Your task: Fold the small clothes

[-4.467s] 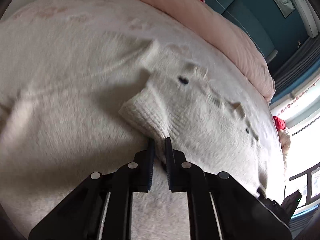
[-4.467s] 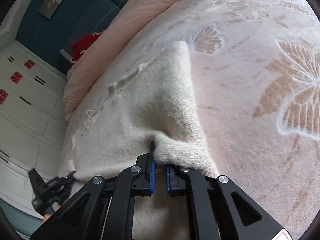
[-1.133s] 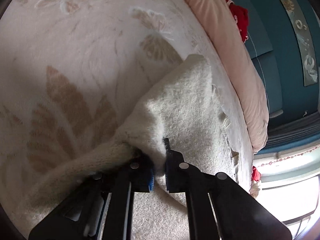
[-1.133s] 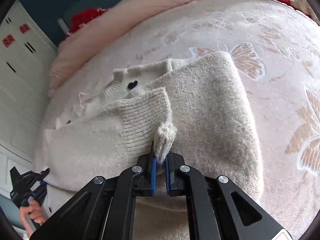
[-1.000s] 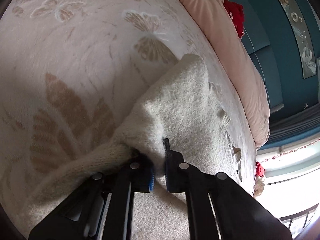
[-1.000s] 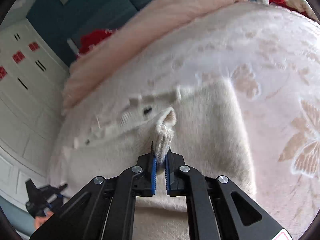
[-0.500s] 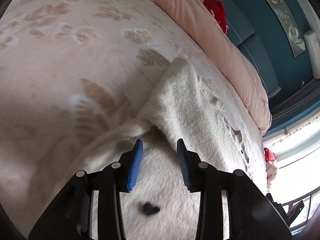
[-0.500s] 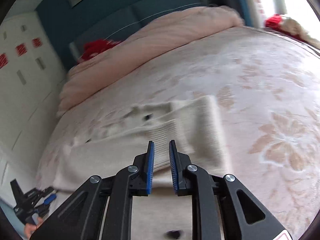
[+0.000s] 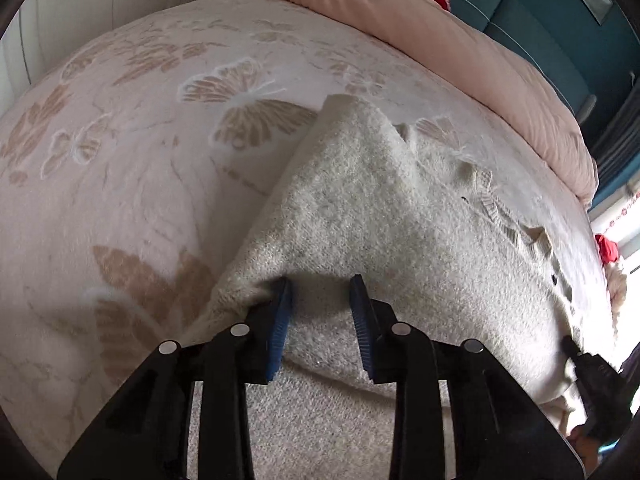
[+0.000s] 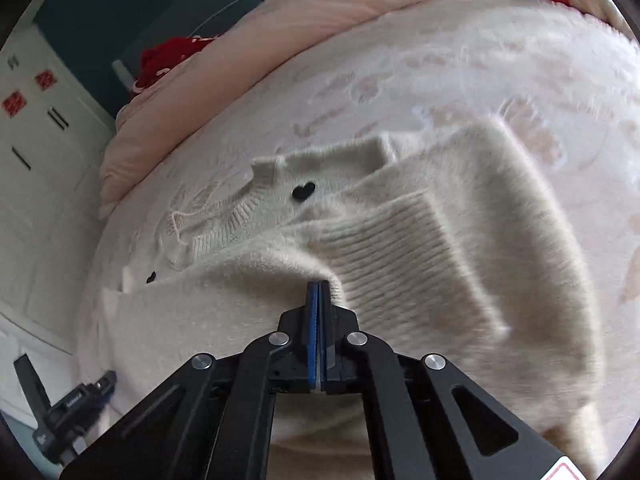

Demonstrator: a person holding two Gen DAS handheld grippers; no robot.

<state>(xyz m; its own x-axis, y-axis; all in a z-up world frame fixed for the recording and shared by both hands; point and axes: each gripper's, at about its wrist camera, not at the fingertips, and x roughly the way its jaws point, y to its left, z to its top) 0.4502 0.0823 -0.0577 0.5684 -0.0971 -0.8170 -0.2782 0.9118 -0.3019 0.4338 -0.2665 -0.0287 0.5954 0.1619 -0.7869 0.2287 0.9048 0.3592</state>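
Both views are bright, lit by daylight. In the left wrist view the window [image 9: 624,236] at the right edge is blown out to white glare. A soft shadow lies on the sweater [image 9: 360,208] just ahead of the left gripper [image 9: 320,292]. The right wrist view shows motion blur across the blanket [image 10: 500,52] and the sweater's right side; the right gripper [image 10: 319,292] stays sharp. Fisheye distortion bulges the bed and bends lines near the rims. Dark vignetting fills the corners.
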